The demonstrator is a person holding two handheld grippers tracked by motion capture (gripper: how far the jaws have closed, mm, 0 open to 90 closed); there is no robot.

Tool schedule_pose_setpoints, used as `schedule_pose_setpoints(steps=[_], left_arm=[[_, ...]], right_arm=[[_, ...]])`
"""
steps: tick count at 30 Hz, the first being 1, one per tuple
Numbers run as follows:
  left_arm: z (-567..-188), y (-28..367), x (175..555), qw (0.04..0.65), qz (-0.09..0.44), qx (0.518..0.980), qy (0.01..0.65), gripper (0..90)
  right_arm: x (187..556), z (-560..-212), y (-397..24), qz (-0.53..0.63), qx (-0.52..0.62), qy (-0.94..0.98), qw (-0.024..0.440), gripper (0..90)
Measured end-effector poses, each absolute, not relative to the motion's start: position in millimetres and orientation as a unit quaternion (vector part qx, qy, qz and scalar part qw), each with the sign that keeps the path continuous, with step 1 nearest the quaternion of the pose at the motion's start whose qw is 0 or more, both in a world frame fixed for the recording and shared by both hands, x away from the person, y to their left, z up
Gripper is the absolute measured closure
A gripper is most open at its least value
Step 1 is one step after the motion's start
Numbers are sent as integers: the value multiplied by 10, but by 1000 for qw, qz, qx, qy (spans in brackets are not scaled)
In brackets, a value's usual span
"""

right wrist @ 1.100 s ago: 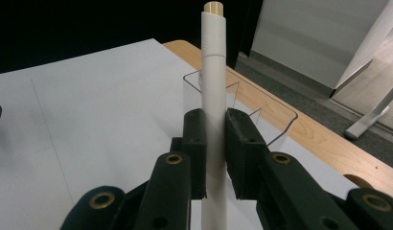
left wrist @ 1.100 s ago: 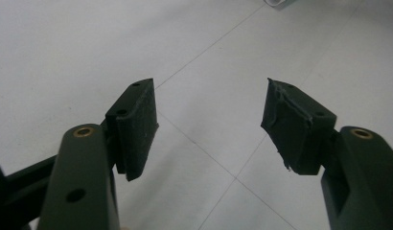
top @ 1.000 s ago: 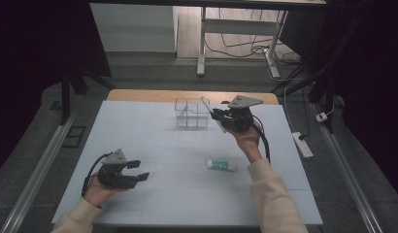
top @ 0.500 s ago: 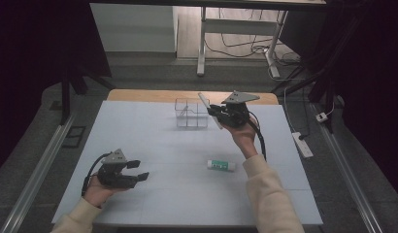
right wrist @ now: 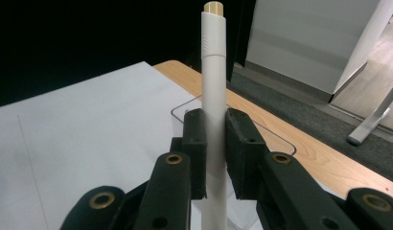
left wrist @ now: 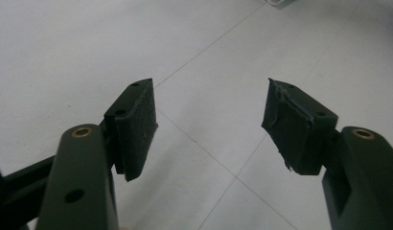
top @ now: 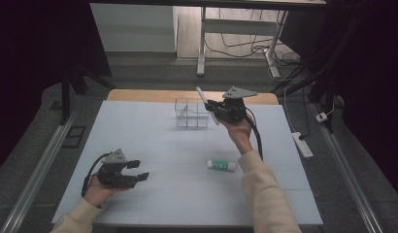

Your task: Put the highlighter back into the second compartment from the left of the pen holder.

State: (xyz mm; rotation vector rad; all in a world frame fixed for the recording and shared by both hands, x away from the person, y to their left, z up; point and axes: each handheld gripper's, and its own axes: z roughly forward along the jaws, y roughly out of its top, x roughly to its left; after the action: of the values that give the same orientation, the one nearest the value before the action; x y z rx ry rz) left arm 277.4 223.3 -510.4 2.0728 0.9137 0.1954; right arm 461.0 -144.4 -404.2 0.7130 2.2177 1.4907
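Nearest the person, the left gripper (top: 137, 171) is resting low over the pale grey table sheet (top: 153, 145) at about seven o'clock of the table, its jaws standing well apart with nothing between them; in the left gripper view its black foam pads (left wrist: 137, 125) are framing bare sheet. It is sitting where it sat a second ago, unchanged.

Farther in, at about four o'clock, a short white glue stick with a green label (top: 221, 165) is lying flat on the sheet, just left of the right sleeve (top: 265, 194), and it is lying as it did before.

Beyond that, toward one o'clock, the right gripper (top: 212, 109) is being held up above the table with its jaws clamped on a long white cylindrical pen (top: 207, 105). In the right gripper view the pen (right wrist: 214, 72) is standing upright between the pads, its tan end uppermost. Compared with a second ago, the hand is sitting slightly nearer the person and the pen is showing more clearly, slanting up toward eleven o'clock.

Just beside the pen, at twelve o'clock, the clear plastic divided box (top: 191, 113) is standing on the sheet, in the same place as before; the pen is hanging over its right edge, and whether they are touching I cannot tell.
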Motion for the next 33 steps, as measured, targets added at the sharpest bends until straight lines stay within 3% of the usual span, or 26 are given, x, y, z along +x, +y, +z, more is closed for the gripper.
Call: schedule_pose_setpoints(steps=[33], left_arm=[[-5109, 2263, 2779, 425, 76, 825, 366, 355]], right_arm=[[4916, -4137, -1146, 563, 286, 756, 175, 780]])
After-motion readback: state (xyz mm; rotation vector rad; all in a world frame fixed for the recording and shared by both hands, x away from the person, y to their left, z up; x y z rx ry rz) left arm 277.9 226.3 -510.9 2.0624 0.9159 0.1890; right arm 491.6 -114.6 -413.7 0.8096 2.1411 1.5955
